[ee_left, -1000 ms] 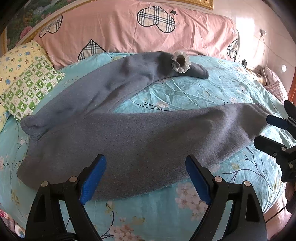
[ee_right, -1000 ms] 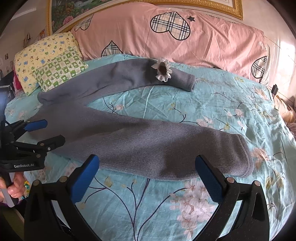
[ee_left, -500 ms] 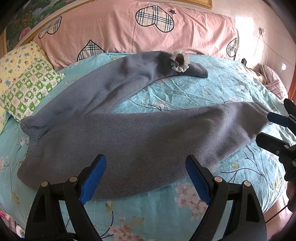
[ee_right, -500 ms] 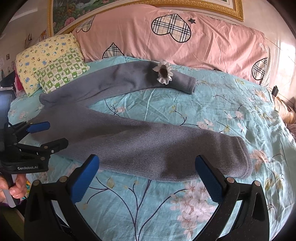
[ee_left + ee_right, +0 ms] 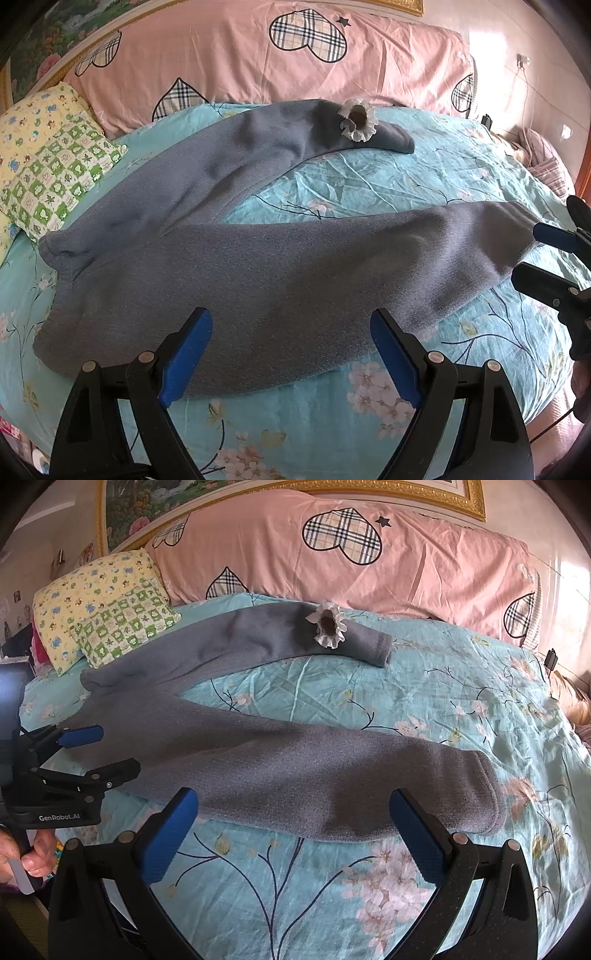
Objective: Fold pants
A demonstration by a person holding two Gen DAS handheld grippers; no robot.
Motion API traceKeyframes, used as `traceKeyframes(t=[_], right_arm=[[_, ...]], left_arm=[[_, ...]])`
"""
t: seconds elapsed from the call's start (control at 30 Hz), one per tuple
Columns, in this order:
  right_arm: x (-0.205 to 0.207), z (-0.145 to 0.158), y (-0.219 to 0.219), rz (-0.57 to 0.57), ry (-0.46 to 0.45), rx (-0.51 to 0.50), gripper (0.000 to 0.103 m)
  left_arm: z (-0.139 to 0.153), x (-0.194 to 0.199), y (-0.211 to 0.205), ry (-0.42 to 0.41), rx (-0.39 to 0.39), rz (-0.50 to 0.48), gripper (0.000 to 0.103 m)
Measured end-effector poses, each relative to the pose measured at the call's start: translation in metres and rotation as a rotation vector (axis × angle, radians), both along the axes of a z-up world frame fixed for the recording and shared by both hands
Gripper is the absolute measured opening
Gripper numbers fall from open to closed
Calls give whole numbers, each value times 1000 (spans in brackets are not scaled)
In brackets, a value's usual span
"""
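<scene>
Jaws of both the left gripper (image 5: 291, 352) and right gripper (image 5: 293, 836) gape wide, apparently just above the pants (image 5: 280, 266).

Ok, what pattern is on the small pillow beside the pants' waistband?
Green-and-white checks on the small pillow; clearest in the right wrist view.

Grey fleece pants (image 5: 258, 266) lie flat and unfolded across mid-frame, waistband at left, legs spread in a V: one toward upper centre, the other toward the right edge.
</scene>
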State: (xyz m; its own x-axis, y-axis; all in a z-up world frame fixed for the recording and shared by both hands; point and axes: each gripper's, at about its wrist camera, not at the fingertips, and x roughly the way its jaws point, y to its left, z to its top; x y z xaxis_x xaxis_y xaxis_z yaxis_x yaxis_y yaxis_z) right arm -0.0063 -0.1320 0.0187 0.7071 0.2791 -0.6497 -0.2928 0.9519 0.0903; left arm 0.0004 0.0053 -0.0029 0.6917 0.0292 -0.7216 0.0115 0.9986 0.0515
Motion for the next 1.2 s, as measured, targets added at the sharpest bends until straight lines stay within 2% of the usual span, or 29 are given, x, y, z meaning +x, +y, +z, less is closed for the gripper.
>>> traceKeyframes(t=[1.2], right_arm=[[7, 4, -1, 9, 0, 18, 103]], left_arm=[[2, 9, 0, 25, -35, -35, 88]])
